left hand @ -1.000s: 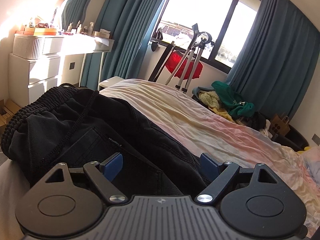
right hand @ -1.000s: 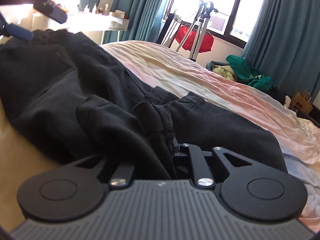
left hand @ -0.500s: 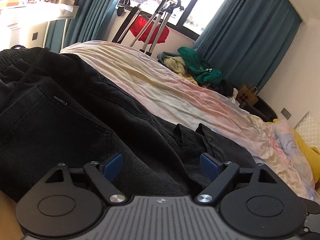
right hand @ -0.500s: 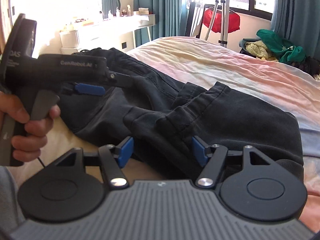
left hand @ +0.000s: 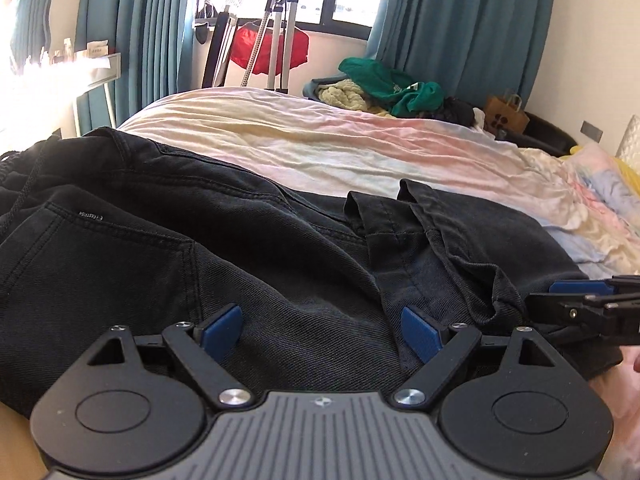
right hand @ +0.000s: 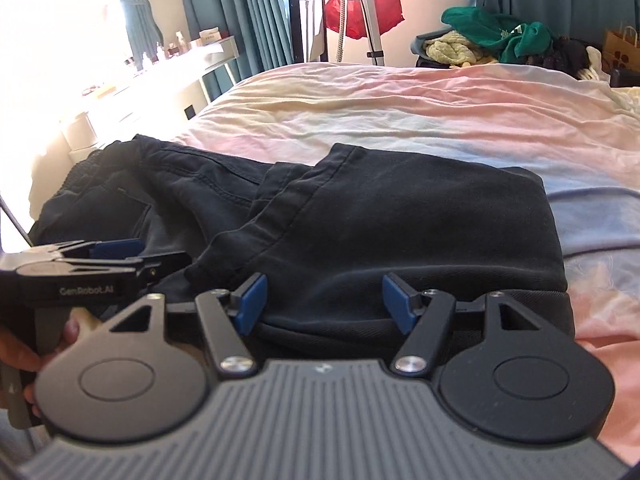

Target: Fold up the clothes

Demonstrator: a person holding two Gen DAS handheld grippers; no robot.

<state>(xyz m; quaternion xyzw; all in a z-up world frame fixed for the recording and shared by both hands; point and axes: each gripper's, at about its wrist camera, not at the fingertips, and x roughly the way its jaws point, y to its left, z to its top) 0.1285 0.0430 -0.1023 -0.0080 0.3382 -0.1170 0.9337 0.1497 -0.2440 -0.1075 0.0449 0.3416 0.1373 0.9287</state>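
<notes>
A: Black jeans (right hand: 360, 216) where?
B: On the bed (right hand: 400, 120), legs doubled over. Left gripper (left hand: 320, 330), right gripper (right hand: 322, 300): jaws apart, empty.
A: Handling?
B: Heavy, floppy denim; probably pinch hem or waistband.

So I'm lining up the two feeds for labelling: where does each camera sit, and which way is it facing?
Left wrist: on the left gripper, low over the black denim trousers on the pastel bedsheet, facing the window; its open blue-padded fingers show, the right gripper at the right edge.
Right wrist: on the right gripper, facing the window too; open fingers, and at left the left gripper with a hand holding it.
Shared: trousers, bedsheet, red cloth, green garment.
</notes>
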